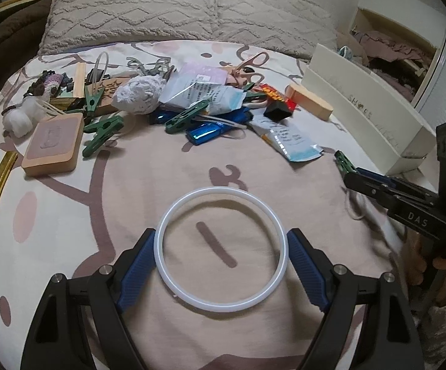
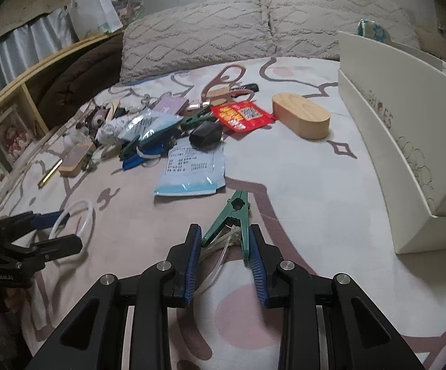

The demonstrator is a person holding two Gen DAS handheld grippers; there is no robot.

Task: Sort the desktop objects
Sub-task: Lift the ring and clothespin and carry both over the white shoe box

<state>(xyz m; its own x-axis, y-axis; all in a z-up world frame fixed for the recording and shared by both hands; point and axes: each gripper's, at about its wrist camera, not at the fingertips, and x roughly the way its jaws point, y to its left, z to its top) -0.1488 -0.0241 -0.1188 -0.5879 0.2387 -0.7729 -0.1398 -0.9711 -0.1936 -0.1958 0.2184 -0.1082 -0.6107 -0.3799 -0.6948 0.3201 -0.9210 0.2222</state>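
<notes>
white ring lies flat on the bedspread between the left gripper's wide-spread fingers, both blue pads just touching its rim without visibly squeezing; closing could buckle it or pop it out. green clip sits between the right gripper's half-open fingers, seemingly ungripped, tangled with a cord that might drag along. white box, right of that gripper, reads "shoes".
</notes>
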